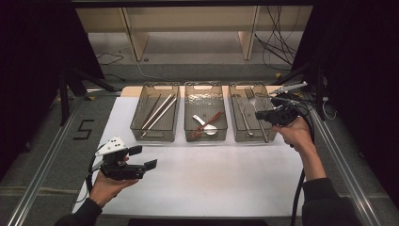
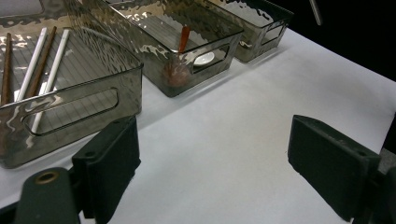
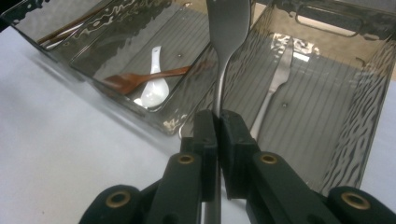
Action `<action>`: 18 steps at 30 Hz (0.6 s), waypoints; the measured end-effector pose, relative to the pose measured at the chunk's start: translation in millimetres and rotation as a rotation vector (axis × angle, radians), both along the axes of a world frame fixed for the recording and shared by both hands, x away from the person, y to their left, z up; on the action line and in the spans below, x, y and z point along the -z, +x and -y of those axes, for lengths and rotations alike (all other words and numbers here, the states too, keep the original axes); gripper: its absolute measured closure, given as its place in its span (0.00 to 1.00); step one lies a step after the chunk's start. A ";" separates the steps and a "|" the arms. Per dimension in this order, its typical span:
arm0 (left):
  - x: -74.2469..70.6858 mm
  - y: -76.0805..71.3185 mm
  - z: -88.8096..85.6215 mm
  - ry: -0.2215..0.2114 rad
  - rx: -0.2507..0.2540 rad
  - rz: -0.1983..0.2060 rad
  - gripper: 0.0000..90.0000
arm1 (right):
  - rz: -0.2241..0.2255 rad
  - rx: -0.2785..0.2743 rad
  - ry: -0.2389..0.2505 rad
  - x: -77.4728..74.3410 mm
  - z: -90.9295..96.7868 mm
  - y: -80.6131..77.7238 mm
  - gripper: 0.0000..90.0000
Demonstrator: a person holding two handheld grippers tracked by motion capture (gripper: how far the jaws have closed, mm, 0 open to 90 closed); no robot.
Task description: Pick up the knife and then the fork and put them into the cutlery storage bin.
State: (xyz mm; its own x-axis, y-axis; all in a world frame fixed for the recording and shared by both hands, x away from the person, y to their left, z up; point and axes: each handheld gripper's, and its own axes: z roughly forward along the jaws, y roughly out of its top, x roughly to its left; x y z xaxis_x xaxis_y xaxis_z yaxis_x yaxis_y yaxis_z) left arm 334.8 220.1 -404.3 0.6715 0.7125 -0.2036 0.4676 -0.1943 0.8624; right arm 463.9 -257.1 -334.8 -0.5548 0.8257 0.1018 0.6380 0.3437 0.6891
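My right gripper [image 1: 259,114] [image 3: 217,114] hangs over the right-hand clear bin [image 1: 234,123] [image 3: 369,107], shut on the handle of a metal fork [image 1: 250,93] [image 3: 226,28]. The fork's head points away from the jaws and runs off the top of the right gripper view. A second metal fork [image 3: 276,86] lies on that bin's floor. My left gripper [image 1: 143,157] [image 2: 215,158] is held low over the white table [image 1: 211,174] at the front left, with its jaws wide open and nothing between them.
Three clear bins stand in a row at the table's far side. The left bin [image 1: 155,133] [image 2: 70,100] holds chopsticks [image 1: 157,113]. The middle bin [image 1: 205,134] [image 2: 205,70] holds a white spoon [image 1: 207,126] [image 3: 154,88] and a brown wooden spoon [image 3: 140,78].
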 end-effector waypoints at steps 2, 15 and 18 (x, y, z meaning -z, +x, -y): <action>-0.2 -0.1 0.0 0.000 0.001 0.002 0.18 | -0.006 0.009 -0.001 -2.5 -1.0 5.9 0.96; -1.0 -0.7 -1.5 -0.003 0.002 0.008 0.18 | -0.046 0.074 0.013 -3.8 -6.7 44.0 0.96; -1.0 -0.7 -1.2 -0.005 0.002 0.008 0.18 | -0.052 0.090 0.021 -4.0 -8.2 49.9 0.96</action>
